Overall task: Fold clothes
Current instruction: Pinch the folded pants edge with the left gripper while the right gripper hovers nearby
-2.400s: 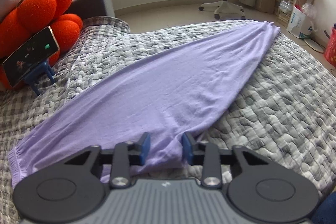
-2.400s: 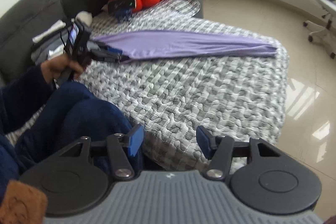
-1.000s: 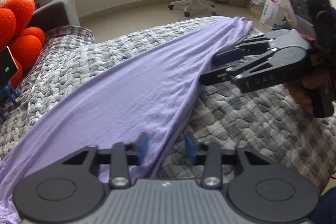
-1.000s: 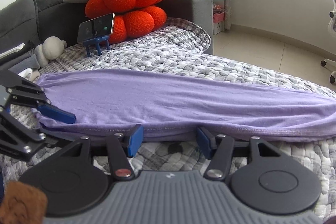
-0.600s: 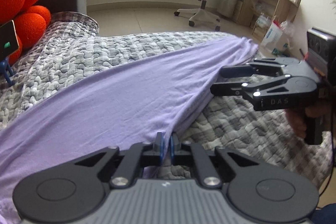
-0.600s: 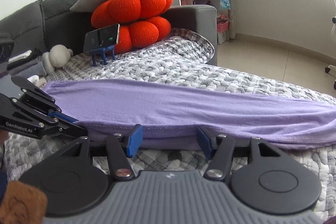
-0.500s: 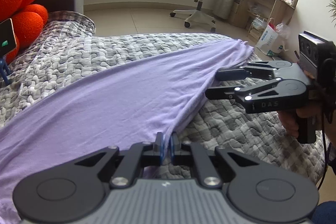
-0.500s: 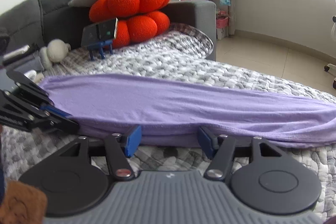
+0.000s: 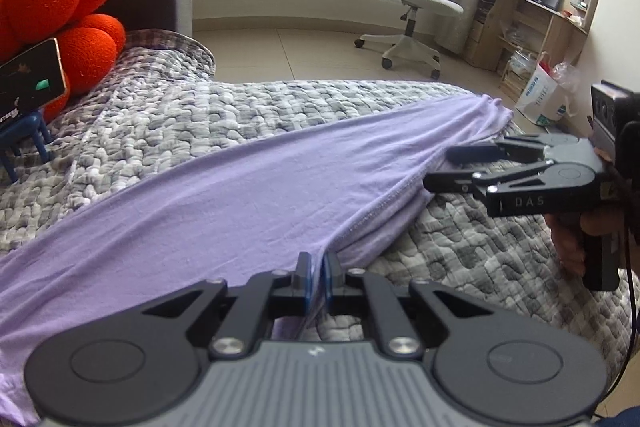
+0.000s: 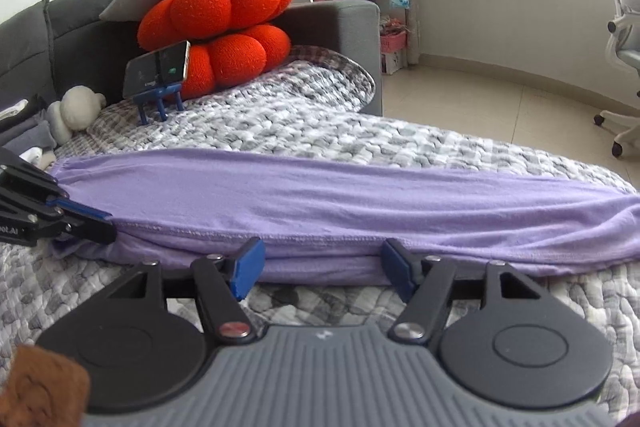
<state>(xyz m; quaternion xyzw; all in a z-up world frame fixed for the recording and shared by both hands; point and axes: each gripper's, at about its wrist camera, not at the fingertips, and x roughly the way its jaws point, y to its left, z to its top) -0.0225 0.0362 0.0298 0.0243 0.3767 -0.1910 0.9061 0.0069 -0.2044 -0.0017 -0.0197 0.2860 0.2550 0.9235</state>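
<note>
Lilac garment (image 9: 248,195) lies stretched long across the grey quilted blanket (image 9: 200,111). Nearest, the left gripper (image 9: 316,273) pinches its stitched near edge, fingers pressed together on the cloth. The right gripper (image 10: 320,267) sits spread wide at that same folded edge, gripping nothing. Beyond stand a phone on a blue stand (image 10: 158,73), orange cushions (image 10: 224,27) and an office chair (image 9: 408,7).

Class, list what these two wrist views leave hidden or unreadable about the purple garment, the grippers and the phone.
- Purple garment: near end cut by the left wrist view's edge.
- Fabric inside the left gripper: covered by its fingers.
- Right gripper: whether its tips touch the hem, right wrist view.
- Phone screen: too small.
</note>
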